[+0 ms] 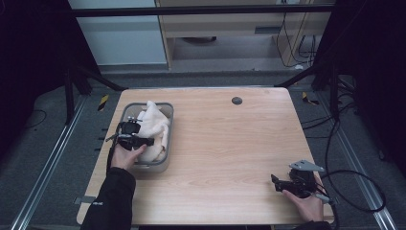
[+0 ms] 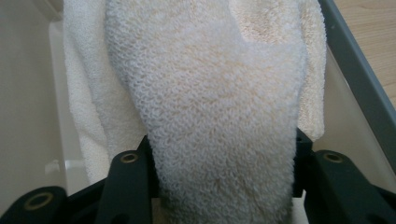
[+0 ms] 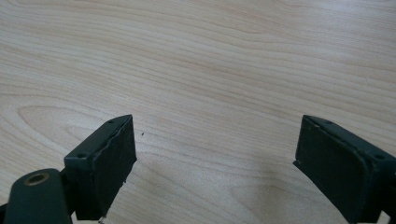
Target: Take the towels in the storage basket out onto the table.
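We see the left gripper (image 1: 143, 142) over the grey rectangular plastic bin (image 1: 170, 125) that stands near the left edge of the light wooden desk (image 1: 230, 143). Its two black jaws pinch a fold of the cream terry-cloth towel (image 1: 154, 125), which lies bunched inside the bin and rises a little above its rim. In the left gripper view the towel (image 2: 205, 107) bulges between the jaws and covers their tips, so we cannot make out the pads themselves; the bin's pale inner wall (image 2: 28, 93) shows beside the cloth, and its grey rim crosses the upper right corner. How much of the towel lies deeper in the bin is hidden by its own folds.

The right gripper (image 1: 279, 183) sits low at the desk's near right corner, well apart from the bin, with a person's hand behind it. In the right gripper view its jaws stand spread wide over bare wood (image 3: 201, 70), nothing between them, both cut off by the bottom edge.
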`<state>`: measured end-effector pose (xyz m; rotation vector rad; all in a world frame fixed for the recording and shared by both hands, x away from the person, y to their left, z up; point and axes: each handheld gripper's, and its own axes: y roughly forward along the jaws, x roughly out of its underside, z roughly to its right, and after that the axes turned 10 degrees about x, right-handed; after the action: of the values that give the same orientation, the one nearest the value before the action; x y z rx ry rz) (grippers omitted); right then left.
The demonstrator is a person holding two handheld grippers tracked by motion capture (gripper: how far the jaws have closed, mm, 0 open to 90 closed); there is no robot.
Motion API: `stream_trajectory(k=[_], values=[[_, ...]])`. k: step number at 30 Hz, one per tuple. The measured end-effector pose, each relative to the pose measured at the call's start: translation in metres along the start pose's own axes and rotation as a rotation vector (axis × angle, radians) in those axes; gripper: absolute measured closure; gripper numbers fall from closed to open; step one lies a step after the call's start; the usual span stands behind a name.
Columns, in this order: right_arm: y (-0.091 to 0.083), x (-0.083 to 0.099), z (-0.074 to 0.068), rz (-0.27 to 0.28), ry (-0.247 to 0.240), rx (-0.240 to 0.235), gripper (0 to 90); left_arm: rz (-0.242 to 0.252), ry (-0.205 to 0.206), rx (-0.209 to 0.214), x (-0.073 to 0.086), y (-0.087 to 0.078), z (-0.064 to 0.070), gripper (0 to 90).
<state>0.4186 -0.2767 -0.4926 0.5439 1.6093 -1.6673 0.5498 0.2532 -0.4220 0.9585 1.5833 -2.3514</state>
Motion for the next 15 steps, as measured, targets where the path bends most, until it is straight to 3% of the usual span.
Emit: stream_trajectory(k=[8,15], values=[[0.000,0.000,0.000,-0.001,0.002,-0.005,12.2,0.045,0.005,0.018,0.001,-0.012,0.003,56.0],[0.000,0.000,0.000,-0.003,0.000,-0.004,12.2,0.124,0.028,0.039,-0.002,-0.040,0.010,56.7]])
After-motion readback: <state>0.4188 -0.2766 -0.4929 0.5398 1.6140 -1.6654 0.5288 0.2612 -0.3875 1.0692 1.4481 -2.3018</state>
